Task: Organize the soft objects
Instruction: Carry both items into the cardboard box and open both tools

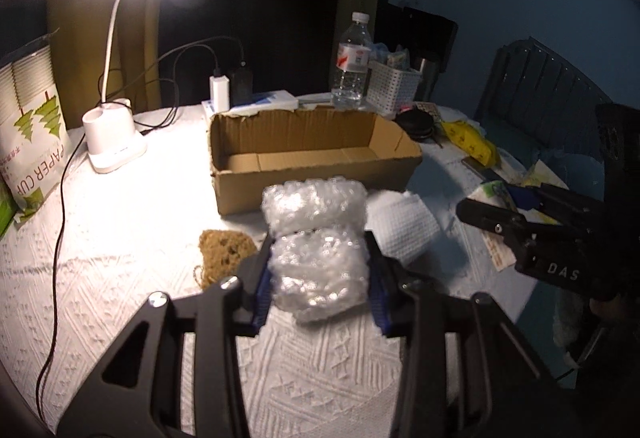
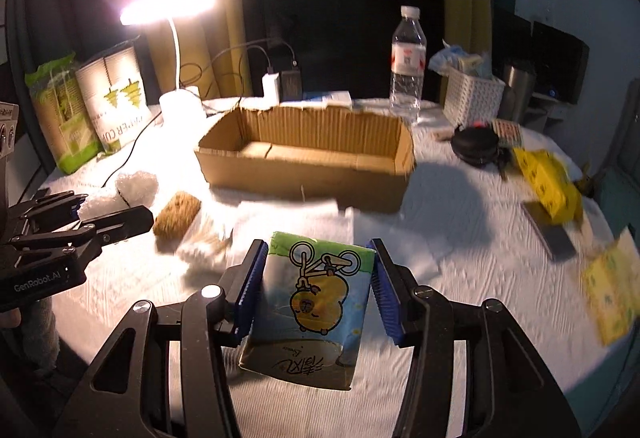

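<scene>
My left gripper [image 1: 318,250] is shut on a roll of bubble wrap [image 1: 316,234] and holds it just in front of the open cardboard box [image 1: 312,174]. My right gripper [image 2: 318,258] is shut on a tissue pack [image 2: 312,306] printed with a cartoon animal on a bicycle, in front of the same box [image 2: 304,182]. A brown sponge [image 1: 224,250] lies left of the bubble wrap; it also shows in the right wrist view [image 2: 176,214]. A white waffle cloth [image 1: 404,226] lies to the right of the wrap. The box looks empty inside.
A lit desk lamp [image 1: 114,142] stands at the left with its black cable [image 1: 60,222] trailing over the white tablecloth. A water bottle [image 1: 352,62] and white basket [image 1: 392,86] stand behind the box. Yellow packs [image 2: 548,186] and a black case [image 2: 476,146] lie at the right.
</scene>
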